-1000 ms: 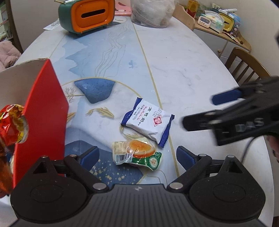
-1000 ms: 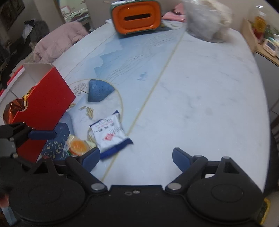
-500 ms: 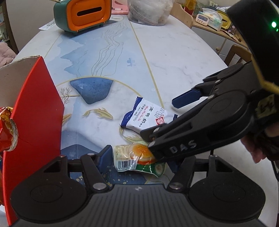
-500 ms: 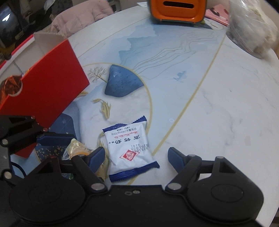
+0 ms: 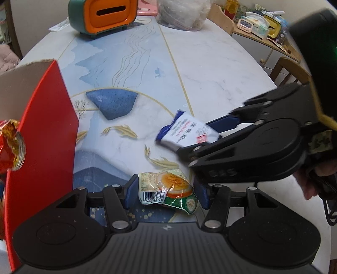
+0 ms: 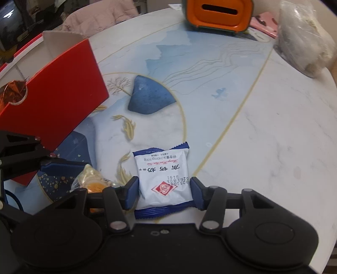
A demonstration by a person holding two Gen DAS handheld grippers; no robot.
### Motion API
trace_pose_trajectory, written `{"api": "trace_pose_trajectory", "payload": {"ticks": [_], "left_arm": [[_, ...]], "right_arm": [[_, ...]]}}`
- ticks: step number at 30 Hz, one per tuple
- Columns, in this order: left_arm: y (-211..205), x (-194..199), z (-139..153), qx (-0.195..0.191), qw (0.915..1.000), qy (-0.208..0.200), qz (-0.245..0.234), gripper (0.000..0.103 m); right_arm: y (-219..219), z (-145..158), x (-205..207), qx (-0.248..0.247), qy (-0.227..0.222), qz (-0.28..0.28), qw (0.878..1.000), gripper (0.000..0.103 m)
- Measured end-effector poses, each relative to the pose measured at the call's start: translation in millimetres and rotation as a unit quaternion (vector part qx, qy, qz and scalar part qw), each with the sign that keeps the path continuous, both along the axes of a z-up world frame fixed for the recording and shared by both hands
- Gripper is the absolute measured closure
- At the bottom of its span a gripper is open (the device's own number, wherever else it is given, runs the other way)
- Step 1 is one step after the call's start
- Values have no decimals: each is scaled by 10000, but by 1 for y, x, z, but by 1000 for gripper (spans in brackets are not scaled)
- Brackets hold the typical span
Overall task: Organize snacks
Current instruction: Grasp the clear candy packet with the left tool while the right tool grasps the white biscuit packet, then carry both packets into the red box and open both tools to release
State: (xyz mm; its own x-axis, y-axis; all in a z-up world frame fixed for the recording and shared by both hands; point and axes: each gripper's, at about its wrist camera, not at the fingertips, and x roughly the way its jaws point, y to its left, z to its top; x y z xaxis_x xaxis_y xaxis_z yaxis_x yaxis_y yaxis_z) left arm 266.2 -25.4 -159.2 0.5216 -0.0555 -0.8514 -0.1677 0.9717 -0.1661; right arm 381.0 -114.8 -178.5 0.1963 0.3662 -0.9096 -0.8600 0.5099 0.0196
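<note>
My left gripper [image 5: 166, 192] is shut on a clear snack packet with an orange and green label [image 5: 168, 189]; the packet also shows in the right wrist view [image 6: 92, 181]. My right gripper [image 6: 164, 192] is shut on a white and blue snack packet [image 6: 164, 179] and holds it tilted just above the table, as the left wrist view shows [image 5: 186, 130]. An open red cardboard box [image 5: 42, 134] stands at the left, with a red and gold foil snack [image 5: 10, 143] in its cut-out. The box also shows in the right wrist view [image 6: 56, 92].
An orange and green tissue box [image 5: 103, 16] and a clear plastic bag [image 5: 183, 10] stand at the far end of the oval marble table [image 5: 210, 63]. A wooden chair [image 5: 290, 69] and a cluttered side shelf [image 5: 259, 25] are at the right.
Both grippers have closed on their packets. The right gripper has lifted and tilted the white and blue packet. The left gripper has moved in around the orange and green packet.
</note>
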Motion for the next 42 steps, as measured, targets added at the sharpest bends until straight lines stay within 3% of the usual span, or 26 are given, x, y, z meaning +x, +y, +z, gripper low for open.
{"api": "trace_pose_trajectory", "payload": {"ticks": [6, 26, 32, 42], "left_arm": [[1, -12, 6, -184, 9998, 27, 95, 60], [-39, -55, 20, -49, 9998, 184, -7, 73], [-45, -76, 29, -40, 9998, 179, 91, 80], [-27, -113, 47, -143, 9992, 101, 368, 82]], "right_arm": [[-28, 13, 1, 132, 80, -371, 9992, 53], [-128, 42, -66, 752, 537, -1444, 9852, 53], [-142, 51, -90, 872, 614, -1582, 9816, 53], [-144, 70, -121, 1028, 571, -1607, 9800, 53]]}}
